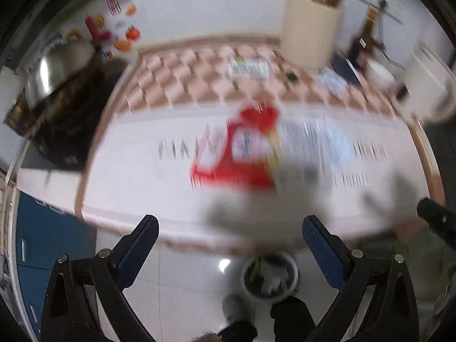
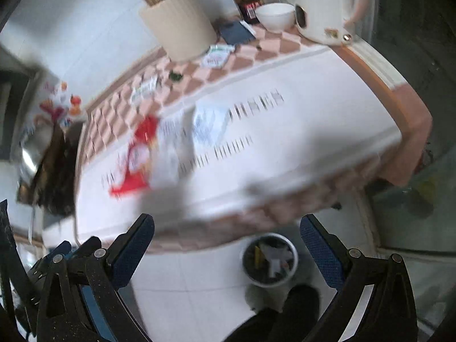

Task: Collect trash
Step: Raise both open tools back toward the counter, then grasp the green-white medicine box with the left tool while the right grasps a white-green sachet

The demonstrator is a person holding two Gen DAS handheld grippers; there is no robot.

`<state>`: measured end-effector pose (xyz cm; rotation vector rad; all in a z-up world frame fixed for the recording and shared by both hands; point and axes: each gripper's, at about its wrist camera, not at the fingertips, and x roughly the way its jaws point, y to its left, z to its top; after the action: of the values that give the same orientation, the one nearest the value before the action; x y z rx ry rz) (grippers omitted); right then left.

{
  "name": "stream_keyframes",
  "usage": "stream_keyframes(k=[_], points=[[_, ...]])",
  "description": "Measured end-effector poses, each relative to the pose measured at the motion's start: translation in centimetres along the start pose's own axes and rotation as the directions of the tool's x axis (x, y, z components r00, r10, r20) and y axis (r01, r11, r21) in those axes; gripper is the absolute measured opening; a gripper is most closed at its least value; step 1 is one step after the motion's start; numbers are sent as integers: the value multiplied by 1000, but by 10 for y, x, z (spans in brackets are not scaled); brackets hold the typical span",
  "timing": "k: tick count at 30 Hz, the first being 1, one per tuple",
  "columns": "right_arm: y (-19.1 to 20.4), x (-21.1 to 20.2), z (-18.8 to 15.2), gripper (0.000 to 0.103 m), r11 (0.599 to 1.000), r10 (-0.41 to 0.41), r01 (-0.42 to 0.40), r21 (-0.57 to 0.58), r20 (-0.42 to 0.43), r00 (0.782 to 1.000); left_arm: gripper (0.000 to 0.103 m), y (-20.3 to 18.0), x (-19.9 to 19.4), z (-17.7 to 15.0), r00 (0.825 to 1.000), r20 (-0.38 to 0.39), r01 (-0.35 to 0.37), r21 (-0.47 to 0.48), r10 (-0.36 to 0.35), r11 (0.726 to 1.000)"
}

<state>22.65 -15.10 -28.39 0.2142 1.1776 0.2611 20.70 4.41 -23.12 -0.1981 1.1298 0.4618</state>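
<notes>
The red and white crinkled snack wrapper (image 1: 242,154) lies flat on the white printed tablecloth (image 1: 136,182), ahead of the left gripper (image 1: 230,245) and slightly beyond the table's near edge; from the right gripper (image 2: 227,242) it (image 2: 139,156) sits ahead and to the left. Just beside it, toward the right, lie a clear plastic wrapper (image 2: 171,148) and a pale blue-printed crumpled packet (image 2: 208,125), all blurred by motion, so whether they touch cannot be told. Both grippers hang over the white tiled floor (image 2: 185,273) just short of the table's rounded near edge, each with its blue-padded fingers spread wide and nothing between them. Below and between the fingers of each stands a round white-rimmed waste bin (image 1: 269,278) on the floor, close to the table edge, holding a heap of crumpled scraps, with a yellow strip among them; in the right wrist view it (image 2: 269,260) shows the same load. The floor around the bin is open, apart from the person's dark shoe (image 2: 302,299) just beside it. Farther ahead, on the pink checkered strip of cloth (image 1: 182,85), lie two small printed packets (image 2: 218,54) (image 2: 144,88) and a small dark green scrap (image 2: 175,76). Beyond these stands a cream ribbed cylindrical holder (image 2: 179,22) with wooden sticks in it, then a dark blue flat notebook (image 2: 236,32), a brown glass bottle (image 2: 245,0), a white ceramic bowl (image 2: 275,15) and a white electric kettle (image 2: 325,2) near the far right corner. To the far left, off the table, sits a shiny steel pot lid (image 1: 57,68).
</notes>
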Motion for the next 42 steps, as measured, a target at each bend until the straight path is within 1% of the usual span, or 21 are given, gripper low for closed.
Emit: stream_keyframes(k=[5, 7, 9, 11, 14, 16, 18, 19, 20, 21, 22, 23, 24, 25, 27, 28, 30, 32, 34, 35, 42], points=[[12, 45, 85, 103, 999, 8, -8, 31, -5, 1000, 103, -5, 51, 92, 999, -43, -31, -96, 27, 995], [13, 76, 131, 103, 999, -3, 3, 41, -14, 1000, 103, -5, 77, 129, 995, -85, -62, -152, 50, 986], [14, 114, 174, 103, 998, -26, 27, 48, -29, 999, 103, -6, 115, 166, 989, -142, -64, -226, 32, 972], [13, 160, 219, 103, 997, -44, 47, 53, -60, 997, 103, -5, 149, 193, 983, -184, -69, -280, 17, 958], [21, 215, 266, 103, 997, -79, 80, 9, -74, 994, 102, -6, 194, 221, 976, -216, -55, -311, -15, 949], [29, 247, 287, 103, 992, -116, 113, -48, -73, 991, 102, -1, 225, 234, 970, -236, -27, -352, -61, 936], [35, 273, 300, 101, 987, -137, 130, -93, -78, 988, 102, 8, 252, 240, 953, -277, -8, -418, -119, 908], [37, 279, 301, 98, 983, -156, 147, -113, -67, 986, 102, 12, 262, 241, 946, -287, 2, -455, -149, 891], [44, 280, 302, 90, 973, -176, 171, -154, -19, 984, 102, 19, 273, 241, 938, -295, 10, -508, -184, 861], [48, 282, 301, 87, 963, -201, 197, -181, 0, 980, 102, 25, 281, 240, 931, -287, 26, -561, -224, 827], [52, 284, 300, 80, 950, -228, 229, -212, 28, 973, 103, 28, 283, 241, 935, -276, 19, -583, -221, 812], [54, 284, 300, 68, 944, -236, 241, -224, 46, 971, 103, 31, 283, 244, 941, -255, 24, -607, -224, 794], [55, 283, 301, 60, 939, -249, 258, -229, 70, 966, 103, 33, 285, 246, 938, -244, 38, -631, -245, 775], [55, 281, 302, 46, 935, -262, 274, -224, 83, 962, 103, 36, 286, 248, 937, -240, 36, -657, -254, 753], [48, 278, 306, 31, 948, -242, 253, -194, 80, 967, 103, 38, 289, 250, 934, -237, 35, -683, -267, 730], [43, 276, 308, 13, 950, -245, 256, -179, 83, 966, 103, 38, 291, 253, 934, -252, 13, -683, -252, 731], [34, 274, 311, 8, 963, -202, 211, -166, 73, 977, 103, 33, 297, 260, 936, -283, -30, -656, -209, 754], [31, 273, 314, 7, 966, -190, 198, -168, 63, 980, 103, 22, 305, 268, 933, -339, -110, -588, -121, 802], [30, 271, 314, 4, 969, -175, 182, -168, 54, 983, 95, 13, 307, 273, 936, -351, -165, -511, -30, 843], [30, 270, 314, 2, 969, -171, 177, -170, 53, 984, 90, 10, 305, 274, 945, -328, -166, -476, 1, 864], [14, 248, 307, 2, 983, -115, 122, -135, 58, 992, 78, 0, 282, 255, 970, -242, -109, -360, 19, 926]])
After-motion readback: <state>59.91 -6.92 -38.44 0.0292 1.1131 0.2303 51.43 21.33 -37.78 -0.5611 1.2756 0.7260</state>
